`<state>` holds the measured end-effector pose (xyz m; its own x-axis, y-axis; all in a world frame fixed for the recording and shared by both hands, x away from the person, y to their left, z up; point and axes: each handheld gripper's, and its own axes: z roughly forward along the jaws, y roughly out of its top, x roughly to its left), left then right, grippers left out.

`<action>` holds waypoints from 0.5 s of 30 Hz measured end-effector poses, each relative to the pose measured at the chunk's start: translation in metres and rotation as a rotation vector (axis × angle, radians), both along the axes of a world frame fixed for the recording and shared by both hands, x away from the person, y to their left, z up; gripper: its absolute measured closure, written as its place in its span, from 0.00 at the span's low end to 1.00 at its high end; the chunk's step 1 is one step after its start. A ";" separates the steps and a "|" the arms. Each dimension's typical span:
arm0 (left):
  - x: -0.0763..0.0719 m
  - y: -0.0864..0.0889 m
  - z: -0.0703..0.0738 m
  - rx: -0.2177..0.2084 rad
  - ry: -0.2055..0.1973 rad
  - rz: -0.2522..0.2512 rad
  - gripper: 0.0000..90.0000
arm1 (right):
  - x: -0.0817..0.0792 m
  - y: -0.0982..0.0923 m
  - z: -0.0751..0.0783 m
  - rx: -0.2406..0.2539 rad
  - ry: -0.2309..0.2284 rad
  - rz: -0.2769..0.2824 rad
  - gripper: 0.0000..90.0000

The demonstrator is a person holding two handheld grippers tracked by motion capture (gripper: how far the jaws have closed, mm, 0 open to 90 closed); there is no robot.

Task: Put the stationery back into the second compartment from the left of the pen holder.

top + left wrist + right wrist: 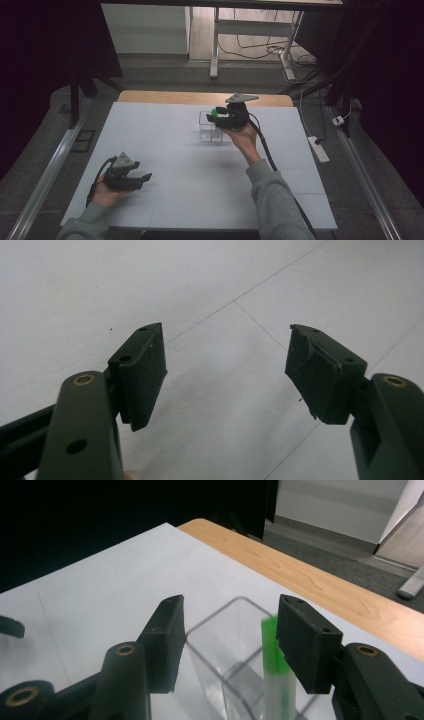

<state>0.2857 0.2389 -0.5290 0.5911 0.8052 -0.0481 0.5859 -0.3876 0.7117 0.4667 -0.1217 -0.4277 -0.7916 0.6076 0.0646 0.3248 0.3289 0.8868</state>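
Note:
A clear square container [210, 131] [220, 645] stands on the white table cover, right of middle and toward the far edge. A pen with a green top [213, 112] [270, 645] stands upright inside it. My right gripper [220, 115] [227, 640] hovers over the container's mouth, its jaws open. The green top sits between the pads, close against the right one and well apart from the left one. My left gripper [145, 179] [225, 370] rests near the front left of the table, open, with bare white surface between its jaws.
The white cover [170, 145] lies over a wooden table whose far edge [200, 97] shows behind the container. On the floor to the right lies a power strip [318, 149]; desk legs and cables [250, 50] stand beyond the table.

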 end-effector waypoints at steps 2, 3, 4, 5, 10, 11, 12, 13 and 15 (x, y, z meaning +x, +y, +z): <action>0.000 0.000 0.001 -0.001 -0.007 0.001 0.35 | -0.006 -0.006 -0.001 -0.009 0.002 -0.004 0.48; 0.000 0.000 0.001 -0.002 -0.008 0.001 0.35 | -0.008 -0.009 -0.002 -0.011 0.004 -0.004 0.48; 0.000 0.000 0.001 -0.002 -0.008 0.001 0.35 | -0.012 -0.013 -0.003 -0.012 0.005 -0.007 0.48; 0.000 0.000 0.001 -0.002 -0.007 0.001 0.35 | -0.015 -0.018 -0.004 -0.019 0.005 -0.009 0.48; 0.000 -0.001 0.000 0.000 -0.003 -0.004 0.35 | -0.032 -0.044 -0.011 -0.057 0.011 -0.024 0.47; 0.000 -0.001 0.000 0.000 -0.003 -0.003 0.35 | -0.035 -0.050 -0.012 -0.057 0.014 -0.031 0.47; 0.000 -0.001 0.000 -0.001 -0.003 -0.004 0.35 | -0.039 -0.056 -0.013 -0.060 0.018 -0.036 0.47; 0.000 -0.001 0.000 -0.001 -0.003 -0.004 0.35 | -0.043 -0.061 -0.014 -0.069 0.022 -0.040 0.47; 0.000 -0.002 0.000 0.000 -0.002 -0.004 0.35 | -0.051 -0.072 -0.017 -0.075 0.027 -0.044 0.47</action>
